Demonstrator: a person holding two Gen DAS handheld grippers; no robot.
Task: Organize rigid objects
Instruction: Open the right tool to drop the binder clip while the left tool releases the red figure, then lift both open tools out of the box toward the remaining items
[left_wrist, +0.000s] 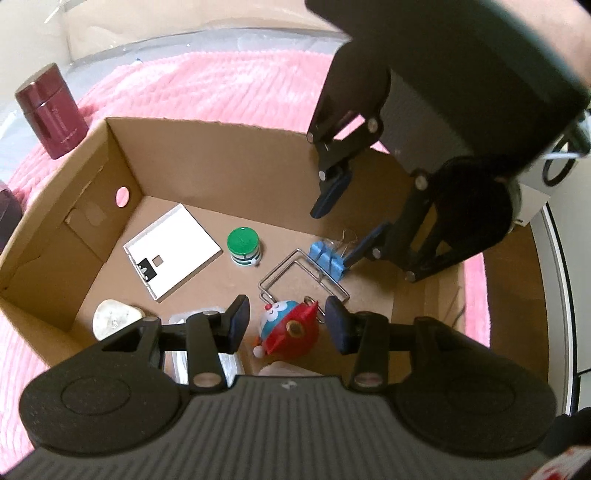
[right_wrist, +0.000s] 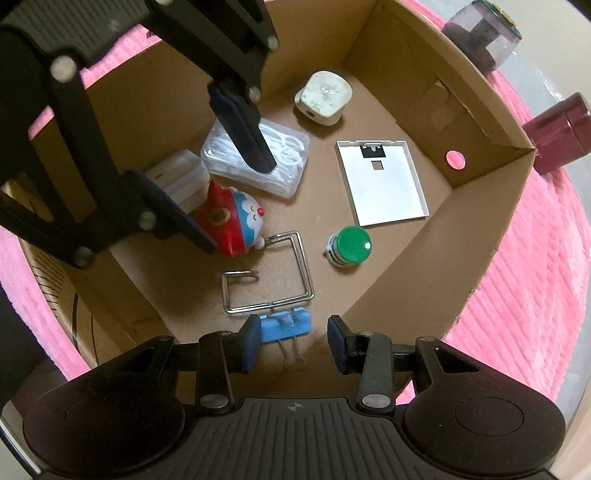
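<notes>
The left tool (left_wrist: 287, 325) hangs over the open brown cardboard box (left_wrist: 221, 162), its pads apart with nothing pressed between them; the red-and-blue round cartoon-cat figure (left_wrist: 290, 326) lies on the box floor beneath the gap. The tool's body hides most of the clear plastic case of white picks (right_wrist: 258, 158) and the small white plastic box (right_wrist: 181, 177) beside the figure; both show whole from the right wrist. The right tool (right_wrist: 291, 343) also stands parted and grips nothing. Its left pad is just beside the blue binder clip (right_wrist: 286, 326), whose wire handles are partly hidden. The clip sits against the bent silver wire frame (right_wrist: 273, 269). Farther in stand the small green-capped striped bottle (left_wrist: 243, 245), the flat white square plate (left_wrist: 173, 247) and the rounded off-white plug (right_wrist: 323, 98), half covered in the left view. Beyond the box, on the pink ribbed blanket (left_wrist: 207, 81), a dark red metal canister (left_wrist: 50, 110) stands upright; another dark jar (right_wrist: 484, 33) is cut off at the frame's edge.
</notes>
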